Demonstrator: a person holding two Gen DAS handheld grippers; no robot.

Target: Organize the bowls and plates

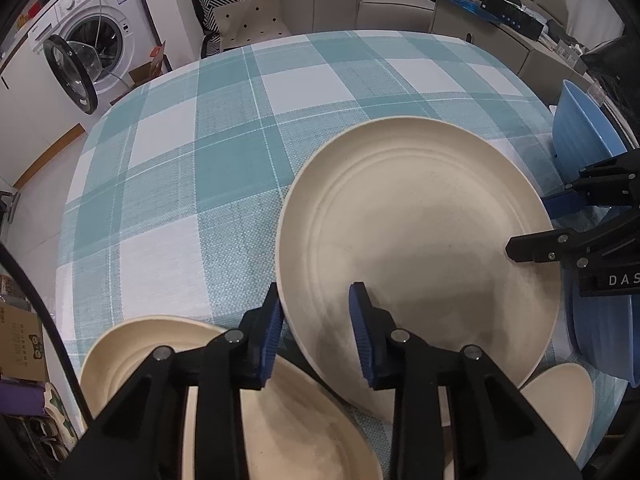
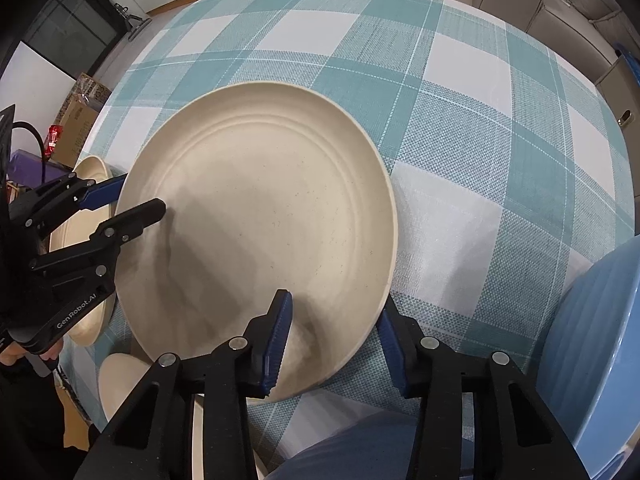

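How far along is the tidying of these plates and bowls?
Nothing looks stacked yet. In hand: both the left gripper and right gripper straddle the rim of the big cream plate, jaws open. Left: other cream plates and blue bowls lie scattered around.

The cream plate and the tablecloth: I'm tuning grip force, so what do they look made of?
Plate: probably matte plastic or fibre composite; dull, faintly speckled, moulded rings, no glaze shine. Tablecloth: woven-look checked fabric or textured vinyl; I can't tell which.
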